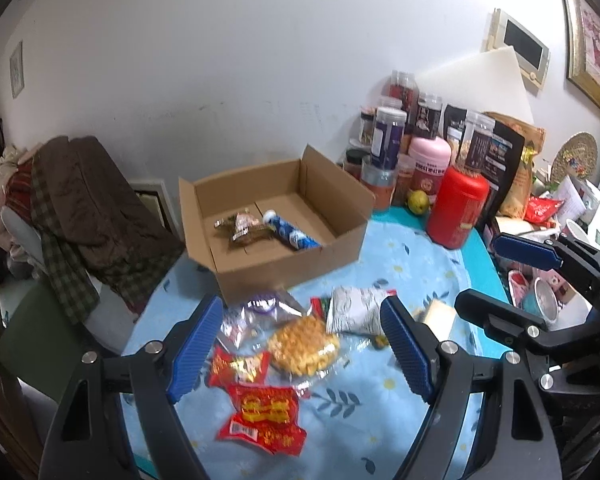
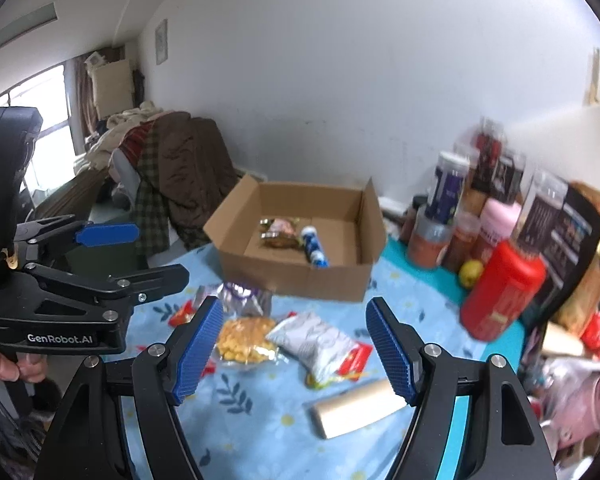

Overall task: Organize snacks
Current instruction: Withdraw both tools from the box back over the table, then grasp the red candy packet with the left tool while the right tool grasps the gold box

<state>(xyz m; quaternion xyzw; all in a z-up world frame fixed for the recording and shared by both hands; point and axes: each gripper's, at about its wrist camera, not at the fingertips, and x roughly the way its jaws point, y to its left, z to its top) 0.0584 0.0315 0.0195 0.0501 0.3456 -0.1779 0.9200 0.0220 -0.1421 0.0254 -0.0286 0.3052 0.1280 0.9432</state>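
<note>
Hovering over the snack pile, I had my left gripper [image 1: 300, 344] spread wide with nothing between its pads, the clear bag of yellow crackers [image 1: 303, 346] lying on the blue tablecloth [image 1: 400, 264] just below the gap. My right gripper [image 2: 292, 350] stood equally wide and empty above the white patterned packet [image 2: 314, 338], with a tan roll [image 2: 354, 408] near its right finger. The cardboard box [image 1: 284, 264] beyond already held a blue tube [image 1: 291, 236] and some wrapped snacks [image 1: 242, 229]. I judged this the reach for the next pick: each gripper needed to drop lower, straddle one soft bag, and close gently without catching the red packets [image 1: 260, 412] beside them.
</note>
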